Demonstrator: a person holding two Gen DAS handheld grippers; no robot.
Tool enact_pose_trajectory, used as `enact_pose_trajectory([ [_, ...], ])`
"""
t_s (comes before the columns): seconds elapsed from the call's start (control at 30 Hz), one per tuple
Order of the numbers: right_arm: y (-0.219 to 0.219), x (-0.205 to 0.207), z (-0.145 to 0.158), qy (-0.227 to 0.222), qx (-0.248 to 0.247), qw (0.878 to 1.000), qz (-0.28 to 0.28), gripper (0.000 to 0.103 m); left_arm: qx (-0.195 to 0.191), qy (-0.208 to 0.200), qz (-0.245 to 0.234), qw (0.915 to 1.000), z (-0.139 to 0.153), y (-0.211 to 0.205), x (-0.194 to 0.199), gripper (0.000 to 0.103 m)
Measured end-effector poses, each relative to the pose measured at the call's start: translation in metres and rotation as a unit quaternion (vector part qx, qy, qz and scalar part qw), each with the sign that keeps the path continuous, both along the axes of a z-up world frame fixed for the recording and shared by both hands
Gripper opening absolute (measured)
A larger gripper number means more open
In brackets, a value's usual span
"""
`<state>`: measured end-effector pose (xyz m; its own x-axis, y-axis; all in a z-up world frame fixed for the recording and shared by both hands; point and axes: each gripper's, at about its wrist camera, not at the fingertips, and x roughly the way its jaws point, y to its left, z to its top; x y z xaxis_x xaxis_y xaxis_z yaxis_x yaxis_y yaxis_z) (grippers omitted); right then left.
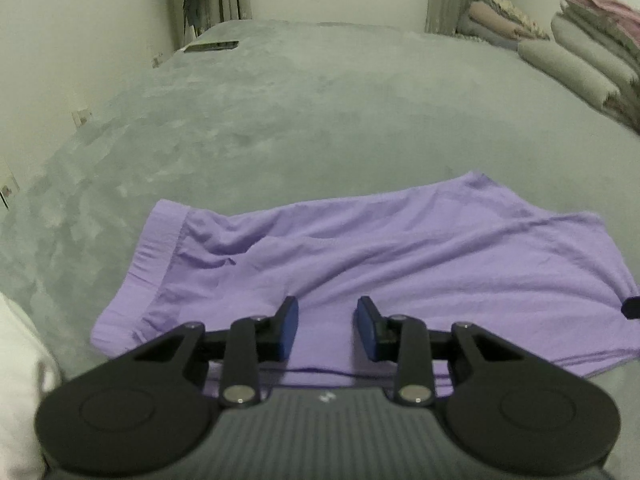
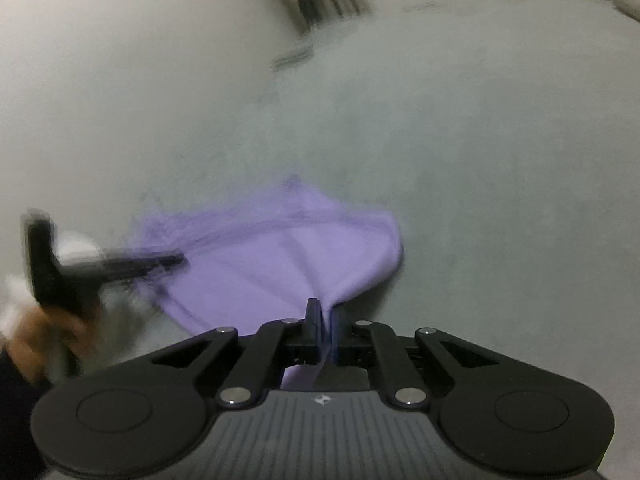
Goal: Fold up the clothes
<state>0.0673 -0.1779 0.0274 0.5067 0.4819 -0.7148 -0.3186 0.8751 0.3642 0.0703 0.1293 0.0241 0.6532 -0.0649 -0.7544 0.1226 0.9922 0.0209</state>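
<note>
A lilac pair of shorts (image 1: 360,264) lies spread and wrinkled on the grey bed (image 1: 300,112), its elastic waistband to the left. My left gripper (image 1: 328,322) is open and empty, just above the cloth's near edge. In the right wrist view, my right gripper (image 2: 325,314) is shut on the shorts (image 2: 280,264), pinching their near right edge so the cloth rises into folds. The left gripper (image 2: 120,266) shows there, blurred, at the cloth's left side. The right gripper's tip (image 1: 632,306) peeks in at the left wrist view's right edge.
Folded grey and pink bedding (image 1: 588,52) is stacked at the bed's far right. A dark flat object (image 1: 212,46) lies at the far left corner. White cloth (image 1: 20,380) sits at the near left. A wall (image 1: 80,40) runs along the left.
</note>
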Motion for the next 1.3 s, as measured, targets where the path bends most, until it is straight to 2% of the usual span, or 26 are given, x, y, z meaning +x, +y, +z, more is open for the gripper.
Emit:
enact_pose_trajectory([
  [0.03,0.002,0.003,-0.007,0.01,-0.011,1.0,0.006,0.005,0.005,0.001,-0.001,1.0,0.001,-0.001,-0.001,0.031],
  [0.1,-0.005,0.006,-0.005,0.011,0.007,1.0,-0.002,0.008,0.005,0.002,-0.001,1.0,0.004,-0.001,-0.003,0.032],
  [0.13,-0.009,0.007,-0.001,0.002,0.013,1.0,-0.012,0.021,-0.002,-0.002,0.0,1.0,0.006,0.001,-0.003,0.033],
  [0.17,-0.012,0.007,0.004,-0.016,0.016,0.999,-0.026,0.044,-0.009,-0.006,0.0,0.9999,0.008,0.002,-0.003,0.033],
  [0.23,-0.018,0.012,0.007,-0.042,0.032,0.997,-0.057,0.062,-0.015,-0.011,-0.004,0.9998,0.01,0.003,-0.003,0.034],
  [0.33,-0.035,0.028,-0.003,-0.031,0.11,0.987,-0.117,0.06,-0.009,-0.016,-0.012,0.9998,0.008,0.0,-0.002,0.034],
  [0.4,-0.034,0.038,-0.015,-0.01,0.129,0.982,-0.134,0.042,-0.006,-0.015,-0.012,0.9998,0.005,-0.001,-0.001,0.034],
  [0.43,-0.033,0.044,-0.021,0.0,0.136,0.981,-0.142,0.024,-0.01,-0.014,-0.009,0.9998,0.004,0.001,0.0,0.034],
  [0.47,-0.032,0.049,-0.026,0.01,0.143,0.978,-0.149,0.02,-0.013,-0.012,-0.006,0.9998,0.003,0.002,0.001,0.034],
  [0.53,-0.022,0.053,-0.033,0.005,0.126,0.98,-0.154,0.019,-0.008,-0.013,0.0,0.9999,0.001,0.002,0.002,0.035],
  [0.6,-0.02,0.055,-0.035,0.001,0.131,0.978,-0.16,0.02,0.006,-0.016,0.006,0.9998,-0.001,0.0,0.002,0.035],
  [0.67,-0.014,0.057,-0.032,-0.021,0.099,0.982,-0.159,0.009,0.023,-0.02,0.01,0.9995,-0.002,-0.004,0.002,0.037],
  [0.73,-0.012,0.05,-0.024,-0.057,0.066,0.984,-0.158,0.008,0.031,-0.022,0.01,0.9992,-0.002,-0.007,0.0,0.037],
  [0.83,-0.004,0.047,-0.014,-0.089,0.05,0.984,-0.146,0.008,0.03,-0.022,0.014,0.9992,-0.003,-0.006,0.001,0.039],
  [0.93,0.003,0.051,-0.021,-0.077,0.02,0.986,-0.145,0.008,0.029,-0.024,0.017,0.9992,-0.003,-0.007,0.0,0.039],
  [1.03,-0.004,0.052,-0.03,-0.063,0.037,0.985,-0.155,0.011,0.033,-0.027,0.018,0.9989,-0.003,-0.008,-0.002,0.041],
  [1.1,-0.008,0.05,-0.027,-0.065,0.048,0.983,-0.164,0.016,0.036,-0.029,0.018,0.9988,-0.002,-0.01,-0.002,0.043],
  [1.17,-0.01,0.047,-0.023,-0.079,0.047,0.98,-0.174,0.029,0.041,-0.031,0.019,0.9985,-0.002,-0.011,-0.002,0.044],
  [1.3,-0.005,0.046,-0.03,-0.071,0.051,0.982,-0.17,0.032,0.045,-0.032,0.02,0.9983,-0.003,-0.011,-0.003,0.045],
])
